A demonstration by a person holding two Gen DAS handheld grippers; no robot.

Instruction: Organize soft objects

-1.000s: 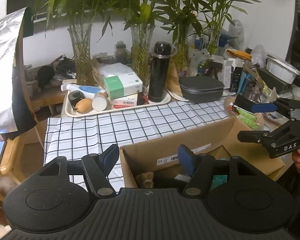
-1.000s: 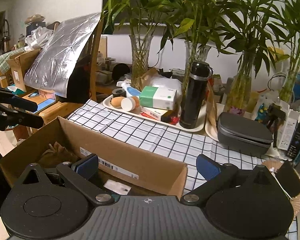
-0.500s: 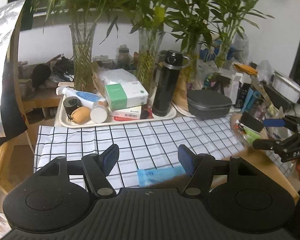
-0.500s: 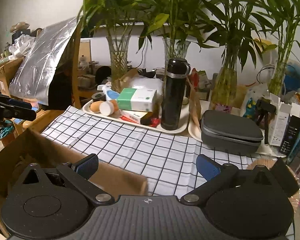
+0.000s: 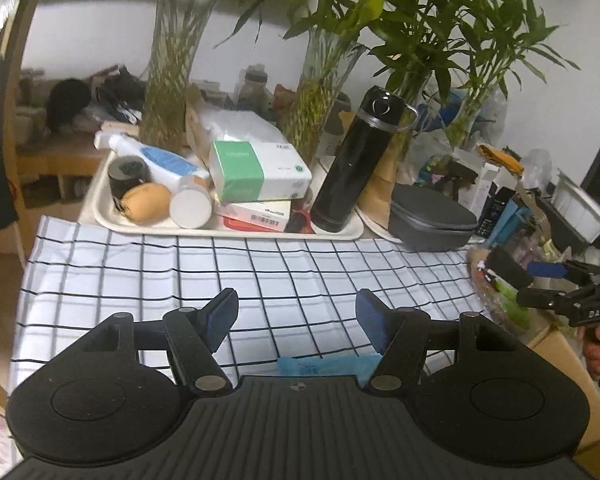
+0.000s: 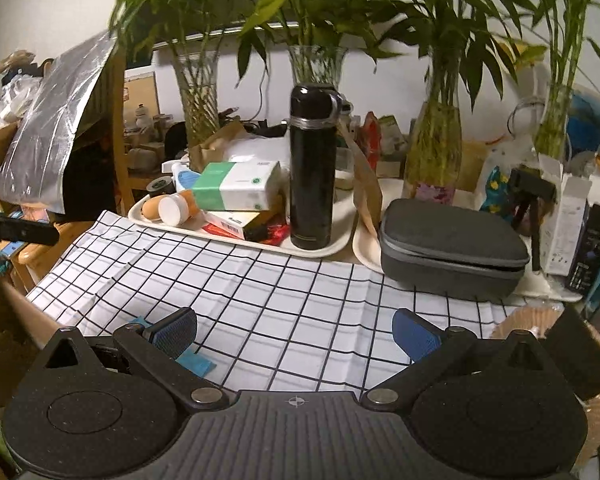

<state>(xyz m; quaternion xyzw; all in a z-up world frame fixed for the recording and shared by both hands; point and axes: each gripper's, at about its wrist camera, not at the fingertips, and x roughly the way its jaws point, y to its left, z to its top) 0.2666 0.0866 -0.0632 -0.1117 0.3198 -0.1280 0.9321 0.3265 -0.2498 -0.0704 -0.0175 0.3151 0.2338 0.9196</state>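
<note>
A flat blue soft packet (image 5: 326, 365) lies on the checked tablecloth (image 5: 260, 264) at the near edge, just below and between my left gripper's fingers; it also shows in the right wrist view (image 6: 194, 362) by the left finger. My left gripper (image 5: 296, 318) is open and empty above the cloth. My right gripper (image 6: 294, 334) is open and empty above the cloth; it also shows at the right of the left wrist view (image 5: 556, 284). A cardboard box (image 6: 4, 332) stands off the cloth's near left corner; it shows at the lower right of the left wrist view (image 5: 560, 344).
A white tray (image 5: 228, 232) at the back holds a tissue pack (image 5: 258, 176), bottles and a black flask (image 5: 360, 160). A grey zip case (image 5: 432, 216) sits right of it. Glass vases with bamboo (image 6: 320, 68) line the back. Clutter fills the right edge.
Both cameras have risen and moved forward over the table. The cardboard box has slid out of the middle of both views, uncovering the blue packet on the cloth. Both grippers stay open.
</note>
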